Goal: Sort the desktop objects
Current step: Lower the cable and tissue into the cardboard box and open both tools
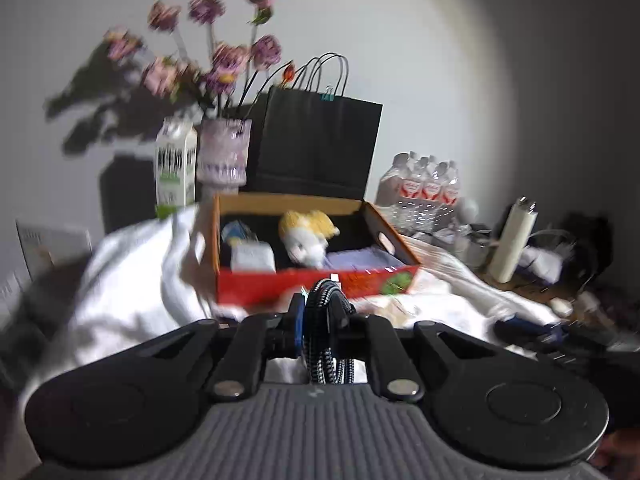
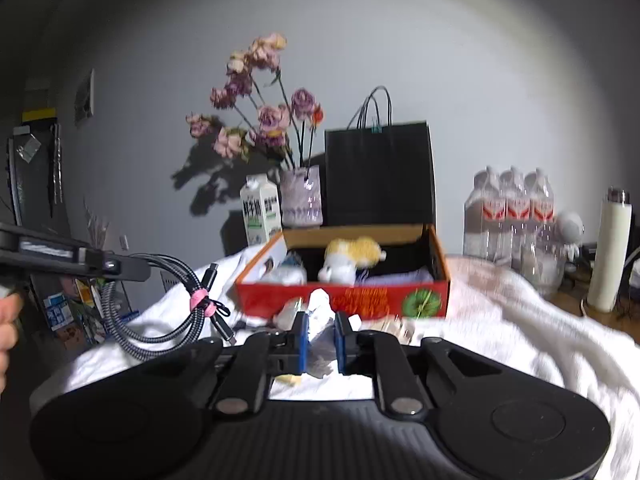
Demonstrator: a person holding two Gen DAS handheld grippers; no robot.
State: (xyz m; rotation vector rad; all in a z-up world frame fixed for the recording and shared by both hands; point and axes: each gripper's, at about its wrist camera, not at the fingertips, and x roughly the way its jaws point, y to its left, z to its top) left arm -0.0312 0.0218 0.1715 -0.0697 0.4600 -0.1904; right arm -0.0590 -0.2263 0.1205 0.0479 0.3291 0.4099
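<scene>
In the left wrist view my left gripper (image 1: 320,308) is shut on a bundle of black-and-white braided cables (image 1: 325,362), held up in front of the open red-and-orange cardboard box (image 1: 280,286). A yellow-and-white plush toy (image 1: 308,236) and small packets lie in the box. In the right wrist view my right gripper (image 2: 320,338) is shut on a crumpled white wrapper (image 2: 319,308), just short of the box (image 2: 344,300). The left gripper (image 2: 132,268) reaches in from the left, and the cable bundle (image 2: 176,320) with its pink tie hangs from it.
Behind the box stand a milk carton (image 2: 260,210), a vase of dried flowers (image 2: 301,196) and a black paper bag (image 2: 378,172). To the right are a pack of water bottles (image 2: 510,212) and a white flask (image 2: 610,252). A rumpled white cloth (image 2: 500,320) covers the table.
</scene>
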